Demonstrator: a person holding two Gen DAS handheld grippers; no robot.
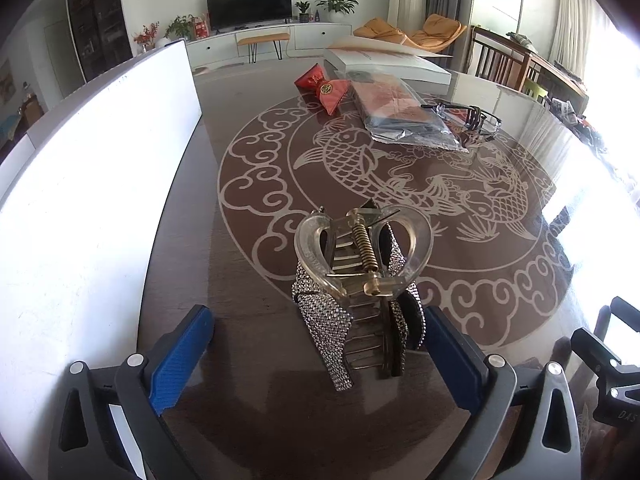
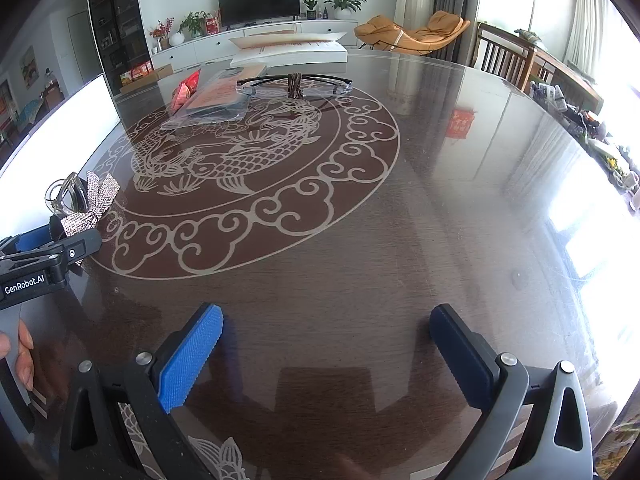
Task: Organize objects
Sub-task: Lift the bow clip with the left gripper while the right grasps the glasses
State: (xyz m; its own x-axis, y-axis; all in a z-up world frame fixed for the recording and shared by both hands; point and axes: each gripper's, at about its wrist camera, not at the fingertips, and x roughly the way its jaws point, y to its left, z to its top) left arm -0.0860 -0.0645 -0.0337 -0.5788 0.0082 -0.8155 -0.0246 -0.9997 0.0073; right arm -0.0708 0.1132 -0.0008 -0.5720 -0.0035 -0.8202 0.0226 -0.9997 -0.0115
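A clear hair claw clip with a rhinestone bow [image 1: 360,280] stands on the dark glass table [image 1: 248,420]. It sits between the blue pads of my left gripper [image 1: 316,316], closer to the right pad. The jaws are wide open and neither pad presses on it. In the right wrist view the same clip [image 2: 86,200] shows at the far left, just beyond the left gripper [image 2: 52,248], which a hand [image 2: 20,352] holds. My right gripper [image 2: 326,316] hangs open over bare table with nothing between its fingers.
A large white panel [image 1: 80,200] runs along the table's left side. At the far end lie a red pouch [image 1: 324,88], a plastic-wrapped package [image 1: 400,112], black-framed glasses [image 1: 464,116] and a flat white box [image 1: 384,64]. Chairs stand beyond the right edge.
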